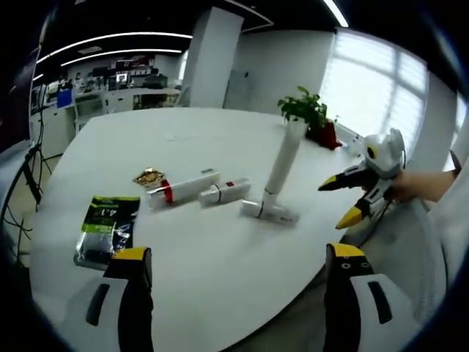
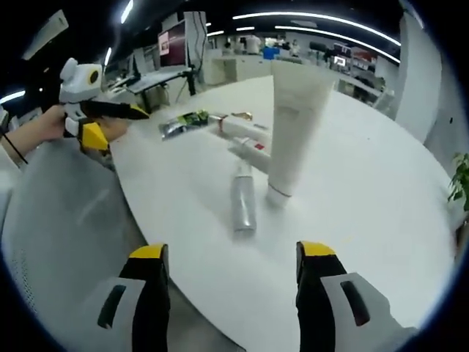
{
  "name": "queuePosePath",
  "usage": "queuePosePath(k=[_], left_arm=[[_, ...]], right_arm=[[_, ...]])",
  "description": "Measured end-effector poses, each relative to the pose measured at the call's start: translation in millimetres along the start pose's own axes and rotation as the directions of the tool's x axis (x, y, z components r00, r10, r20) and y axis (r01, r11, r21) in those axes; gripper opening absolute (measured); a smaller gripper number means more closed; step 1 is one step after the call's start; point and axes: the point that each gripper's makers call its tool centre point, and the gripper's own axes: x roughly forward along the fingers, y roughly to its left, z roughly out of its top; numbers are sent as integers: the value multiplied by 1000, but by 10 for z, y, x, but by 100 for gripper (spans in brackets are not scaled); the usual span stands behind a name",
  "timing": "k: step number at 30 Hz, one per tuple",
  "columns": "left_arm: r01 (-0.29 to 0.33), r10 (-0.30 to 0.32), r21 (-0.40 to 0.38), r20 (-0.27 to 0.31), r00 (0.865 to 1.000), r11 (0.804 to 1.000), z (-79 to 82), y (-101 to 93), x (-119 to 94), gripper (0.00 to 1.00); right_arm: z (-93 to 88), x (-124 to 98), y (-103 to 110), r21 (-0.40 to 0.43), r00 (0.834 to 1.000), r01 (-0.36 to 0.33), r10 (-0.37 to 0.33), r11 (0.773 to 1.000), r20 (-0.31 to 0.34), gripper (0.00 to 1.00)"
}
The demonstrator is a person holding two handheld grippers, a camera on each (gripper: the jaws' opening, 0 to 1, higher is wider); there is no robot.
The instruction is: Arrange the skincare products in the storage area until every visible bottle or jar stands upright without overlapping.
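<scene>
A tall white tube (image 1: pixel 283 158) (image 2: pixel 293 125) stands upright on its cap on the white round table (image 1: pixel 220 286) (image 2: pixel 381 220). A small pale bottle (image 1: pixel 269 212) (image 2: pixel 243 202) lies flat at its foot. Two white tubes with red bands (image 1: pixel 182 189) (image 1: pixel 224 192) (image 2: pixel 242 130) (image 2: pixel 253 150) lie side by side beyond it. My left gripper (image 1: pixel 238 251) (image 2: pixel 116 123) is open over the table's near edge and holds nothing. My right gripper (image 2: pixel 233 251) (image 1: pixel 346 199) is open too, at the rim near the lying bottle and short of it.
A green-and-black sachet (image 1: pixel 108 227) (image 2: pixel 183 121) and a small gold packet (image 1: pixel 148 177) lie flat beside the tubes. A potted plant (image 1: pixel 311 117) stands at the table's far side. A hand (image 1: pixel 418 185) (image 2: pixel 47 125) holds each gripper. Office desks stand behind.
</scene>
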Motion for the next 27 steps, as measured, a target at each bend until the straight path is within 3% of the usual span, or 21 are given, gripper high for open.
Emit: queuePosePath(k=[2, 5, 8, 13, 27], left_arm=[[-2, 2, -2, -4, 1000, 1000, -10, 13, 2, 91], [-6, 5, -11, -6, 1000, 1000, -15, 15, 1, 92], [-9, 9, -20, 0, 1000, 1000, -8, 29, -3, 91], [-13, 13, -32, -3, 1000, 999, -16, 45, -5, 90], [-4, 3, -30, -34, 999, 1000, -73, 46, 13, 88]], right_arm=[[-17, 22, -38, 27, 1000, 2, -1, 1000, -15, 64], [-67, 74, -79, -15, 996, 23, -24, 1000, -83, 52], [48, 186, -52, -12, 998, -7, 7, 1000, -57, 54], [123, 372, -137, -162, 995, -6, -9, 987, -95, 45], [227, 792, -132, -209, 992, -29, 3, 977, -127, 34]])
